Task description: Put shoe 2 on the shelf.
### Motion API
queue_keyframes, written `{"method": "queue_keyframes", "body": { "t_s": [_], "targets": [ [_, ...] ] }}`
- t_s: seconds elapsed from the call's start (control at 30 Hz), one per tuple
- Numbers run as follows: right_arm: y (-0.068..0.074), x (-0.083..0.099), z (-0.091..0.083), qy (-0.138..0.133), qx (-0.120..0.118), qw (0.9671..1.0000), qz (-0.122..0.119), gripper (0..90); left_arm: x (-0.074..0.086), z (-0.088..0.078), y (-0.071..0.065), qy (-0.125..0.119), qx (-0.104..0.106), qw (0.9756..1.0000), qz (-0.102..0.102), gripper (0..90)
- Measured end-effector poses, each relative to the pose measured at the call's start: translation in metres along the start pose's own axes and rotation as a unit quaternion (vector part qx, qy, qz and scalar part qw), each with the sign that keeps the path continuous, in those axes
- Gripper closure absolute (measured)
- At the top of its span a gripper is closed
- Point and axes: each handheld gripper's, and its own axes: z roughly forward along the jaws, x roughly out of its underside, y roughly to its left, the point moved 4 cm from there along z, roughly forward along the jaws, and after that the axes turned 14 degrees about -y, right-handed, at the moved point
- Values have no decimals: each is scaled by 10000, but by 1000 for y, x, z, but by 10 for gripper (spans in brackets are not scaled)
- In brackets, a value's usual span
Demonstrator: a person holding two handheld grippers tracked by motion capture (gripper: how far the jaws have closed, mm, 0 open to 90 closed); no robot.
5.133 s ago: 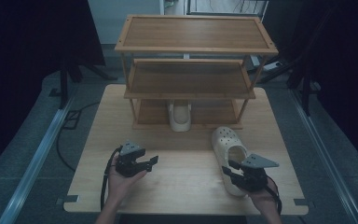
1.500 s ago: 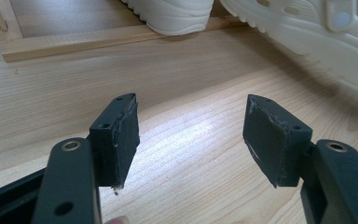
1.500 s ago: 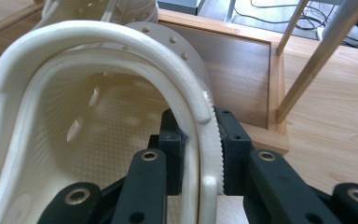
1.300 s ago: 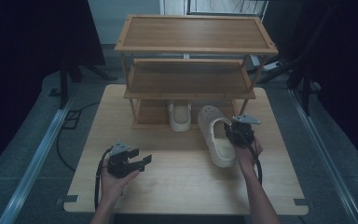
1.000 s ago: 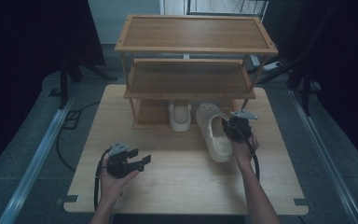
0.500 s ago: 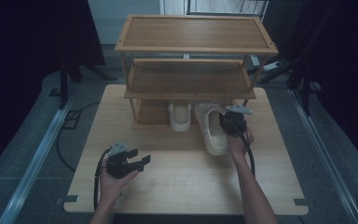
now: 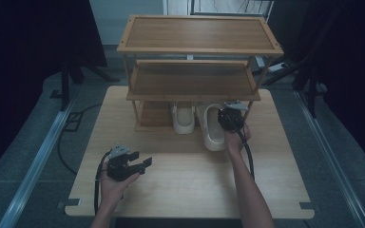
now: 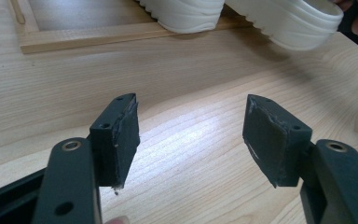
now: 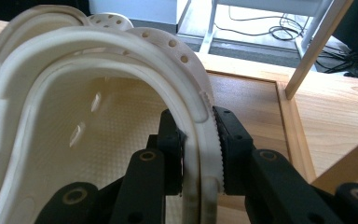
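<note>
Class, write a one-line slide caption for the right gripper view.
Right gripper clamps the side wall of a cream clog beside the wooden rack.

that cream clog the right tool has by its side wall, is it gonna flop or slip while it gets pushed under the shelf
The cream perforated foam clog probably stays fairly stiff: its thick wall keeps its curve between the right tool's pads. Slipping looks unlikely, since the rim is ridged where it is pinched. It seems light for its size, one wall grip carrying it, though the thick grooved sole could drag on the wooden table.
</note>
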Motion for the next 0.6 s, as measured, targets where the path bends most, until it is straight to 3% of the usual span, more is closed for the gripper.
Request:
{"method": "queue_keyframes", "body": {
  "t_s": [0.17, 0.3, 0.37, 0.47, 0.53, 0.6],
  "targets": [
    [3, 8, 13, -35, 197, 9998, 35, 741, -1, -1, 1, -41, -8, 10000, -21, 364],
    [8, 21, 22, 162, 107, 9998, -2, 718, 0, 0, 1, -25, -12, 10000, -22, 365],
    [8, 21, 21, 105, 60, 9998, 149, 708, 1, 0, 0, -13, -10, 10000, -22, 365],
    [7, 19, 20, 105, -65, 9999, 93, 682, 1, 0, 0, -3, -12, 10000, -17, 365],
    [7, 16, 17, 95, -207, 9997, 80, 597, 2, 1, -1, 8, -8, 10000, -9, 365],
    [7, 15, 16, 103, -198, 9997, 73, 576, 3, 3, -2, 42, -10, 10000, 3, 365]
  ]
}}
